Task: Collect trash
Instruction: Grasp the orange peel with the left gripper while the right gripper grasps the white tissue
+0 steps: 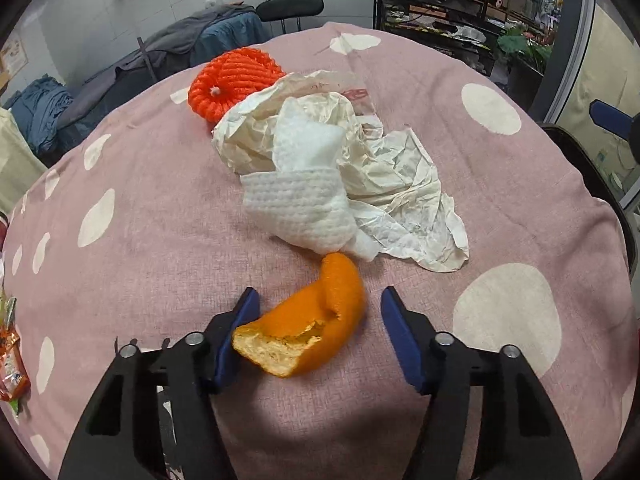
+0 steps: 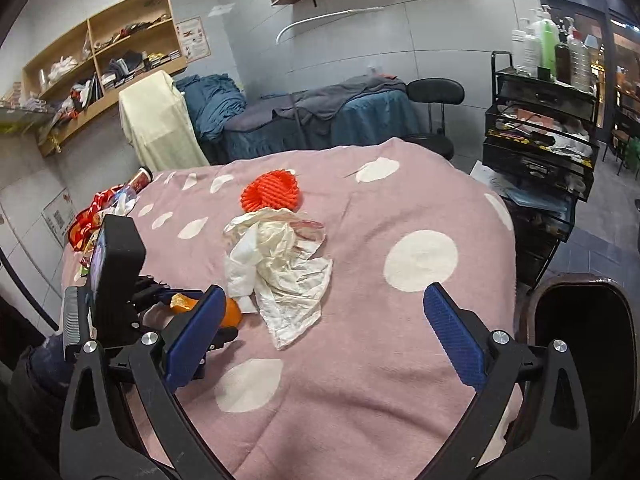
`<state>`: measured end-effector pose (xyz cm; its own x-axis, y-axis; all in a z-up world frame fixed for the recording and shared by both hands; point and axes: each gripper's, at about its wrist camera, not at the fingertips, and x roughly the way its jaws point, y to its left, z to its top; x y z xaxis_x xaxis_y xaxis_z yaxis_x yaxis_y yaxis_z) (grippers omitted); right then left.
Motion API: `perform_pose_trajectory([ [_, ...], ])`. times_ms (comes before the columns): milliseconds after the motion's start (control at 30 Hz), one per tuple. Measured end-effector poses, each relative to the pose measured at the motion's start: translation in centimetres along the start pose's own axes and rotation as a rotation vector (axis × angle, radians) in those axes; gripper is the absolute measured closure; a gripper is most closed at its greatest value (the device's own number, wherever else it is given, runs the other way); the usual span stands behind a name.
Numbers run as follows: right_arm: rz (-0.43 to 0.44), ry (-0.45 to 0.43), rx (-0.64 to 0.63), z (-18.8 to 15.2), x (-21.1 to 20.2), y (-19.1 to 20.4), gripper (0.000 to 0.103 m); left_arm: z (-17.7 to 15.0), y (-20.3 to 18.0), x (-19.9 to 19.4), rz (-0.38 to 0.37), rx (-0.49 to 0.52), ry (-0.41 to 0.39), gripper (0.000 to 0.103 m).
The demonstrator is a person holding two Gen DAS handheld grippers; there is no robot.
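Orange peel (image 1: 308, 320) lying between the left gripper (image 1: 316, 300) fingers.
Left gripper is tilting down, right pad clear; right gripper (image 2: 320, 304) is hovering, spread wide.

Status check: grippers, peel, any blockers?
Left gripper straddling orange peel, right pad clear. Right gripper open, empty. Crumpled paper just beyond peel.

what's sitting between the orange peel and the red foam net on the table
The crumpled paper wrapper with a white tissue on it fills that stretch between orange peel and red foam net, clearest in the left wrist view.
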<state>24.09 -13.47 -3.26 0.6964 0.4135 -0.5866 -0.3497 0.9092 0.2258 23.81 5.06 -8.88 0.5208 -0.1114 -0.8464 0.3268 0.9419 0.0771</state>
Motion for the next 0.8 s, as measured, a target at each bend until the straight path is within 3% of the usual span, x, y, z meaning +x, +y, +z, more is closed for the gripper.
perform_pose_trajectory([
  [67,0.001,0.031,-0.012,0.4,1.2,0.8,0.005,-0.4,0.3,-0.5,-0.039,-0.009,-0.012,0.069],
  [133,0.014,0.064,-0.022,0.8,2.4,1.5,0.006,-0.8,1.1,-1.1,-0.059,-0.046,-0.035,0.074],
  [333,0.054,0.175,-0.105,1.4,6.9,4.9,0.006,-2.7,3.7,-4.3,-0.049,-0.194,-0.14,0.077],
  [533,0.075,0.276,-0.185,1.7,11.2,8.0,0.018,-5.0,6.2,-7.2,0.056,-0.32,-0.229,0.077],
  [733,0.066,0.364,-0.21,1.6,15.7,9.4,0.049,-5.6,6.7,-7.5,0.042,-0.37,-0.239,0.077],
  [800,0.081,0.362,-0.196,1.5,15.7,9.2,0.072,-5.7,6.6,-7.4,0.036,-0.372,-0.238,0.077],
])
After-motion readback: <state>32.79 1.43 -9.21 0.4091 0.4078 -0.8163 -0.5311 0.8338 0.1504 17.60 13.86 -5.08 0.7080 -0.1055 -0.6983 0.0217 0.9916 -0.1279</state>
